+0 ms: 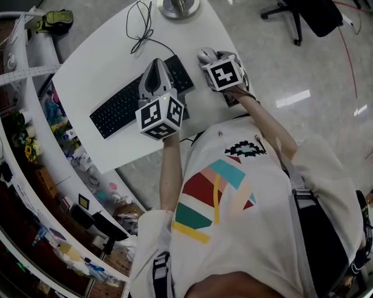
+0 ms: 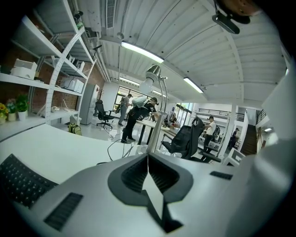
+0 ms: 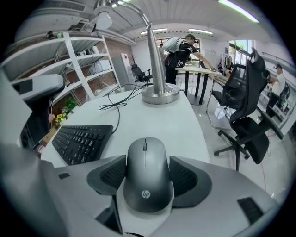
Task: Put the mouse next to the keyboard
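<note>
In the head view, one white shelf unit [image 1: 23, 134] filled with small things curved along the left edge, at 9 o'clock of the one white tabletop [image 1: 99, 64]. One black keyboard [image 1: 125, 105] lay slantwise on this tabletop, its long side running from 8 o'clock to 2 o'clock. One thin black cable [image 1: 143, 29] went from its far end in loops toward 12 o'clock, where the round metal base of one lamp [image 1: 179, 7] stood.

There were two hand-held grippers. The left hand-held gripper [image 1: 156, 63] was over the right part of the keyboard. In its own view its jaws [image 2: 148, 159] were pressed together with nothing between them, and the keys [image 2: 18, 183] showed at 8 o'clock.

The right hand-held gripper [image 1: 208, 58] was just beyond the keyboard's right end, at 2 o'clock of it. It was clamped on the one grey mouse [image 3: 145, 176], one jaw against each side. The mouse [image 1: 206, 55] was near the keyboard, not touching it. I could not tell if it rested on the tabletop or was lifted a little. In the right gripper view the keyboard [image 3: 83, 141] lay at 10 o'clock of the mouse and the lamp base [image 3: 159, 95] at 12 o'clock.

One black office chair [image 1: 303, 17] stood on the floor at 1 o'clock of the head view.
</note>
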`<state>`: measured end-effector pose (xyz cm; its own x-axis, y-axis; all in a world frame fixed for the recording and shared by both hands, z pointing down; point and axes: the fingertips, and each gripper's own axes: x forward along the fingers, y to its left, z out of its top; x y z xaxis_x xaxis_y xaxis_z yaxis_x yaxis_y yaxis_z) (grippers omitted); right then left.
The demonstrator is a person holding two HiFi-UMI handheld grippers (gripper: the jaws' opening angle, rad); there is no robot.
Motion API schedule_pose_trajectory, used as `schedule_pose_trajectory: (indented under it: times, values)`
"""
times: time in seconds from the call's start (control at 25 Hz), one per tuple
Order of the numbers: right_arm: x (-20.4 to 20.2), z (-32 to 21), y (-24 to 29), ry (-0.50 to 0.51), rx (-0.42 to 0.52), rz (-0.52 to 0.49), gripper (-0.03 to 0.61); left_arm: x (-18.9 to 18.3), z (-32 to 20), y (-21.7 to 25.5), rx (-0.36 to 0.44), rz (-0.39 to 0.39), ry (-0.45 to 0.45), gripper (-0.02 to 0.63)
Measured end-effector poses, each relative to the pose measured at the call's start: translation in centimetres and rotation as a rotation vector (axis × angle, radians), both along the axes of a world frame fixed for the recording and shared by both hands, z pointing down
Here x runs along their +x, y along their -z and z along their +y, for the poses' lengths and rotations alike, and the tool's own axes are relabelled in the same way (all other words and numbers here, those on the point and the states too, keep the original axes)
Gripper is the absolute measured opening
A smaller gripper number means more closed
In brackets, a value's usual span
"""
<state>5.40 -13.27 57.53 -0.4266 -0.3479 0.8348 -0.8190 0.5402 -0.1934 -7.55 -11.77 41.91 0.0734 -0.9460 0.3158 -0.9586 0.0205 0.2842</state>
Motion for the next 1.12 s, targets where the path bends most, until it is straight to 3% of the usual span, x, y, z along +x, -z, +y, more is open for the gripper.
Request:
schedule_pose_trajectory:
  times: [0.2,0.36,0.6,1.0,1.04,1.08,1.12]
  values:
    - [0.0,-0.4,0.6,0.053,0.077,0.038,0.276,0.0,0.3,0.1,0.001,-0.006,-0.001,0.043]
    - [-0.6,1.6,-0.4,0.021,-0.036,-0.011,0.275,-0.4,0.6,0.2,0.006,-0.005,0.002,0.043]
    - [-0.4,-1.3,3.4,0.013,0.112,-0.018,0.275,-1.1,0.7,1.3,0.035,0.001,0.021,0.043]
    - [-3.3,-3.0,19.0,0.009,0.329,-0.406,0.271,-2.6,0.6,6.9,0.157,-0.030,0.046,0.043]
    - [-3.2,-3.2,20.4,-0.005,0.355,-0.417,0.215,-2.9,0.5,7.5,0.164,-0.028,0.048,0.043]
    - [-3.0,-3.5,21.6,-0.021,0.381,-0.420,0.085,-3.1,0.4,8.0,0.169,-0.023,0.052,0.043]
    - [-2.8,-3.7,22.6,-0.031,0.404,-0.421,0.012,-3.3,0.2,8.5,0.175,-0.016,0.055,0.043]
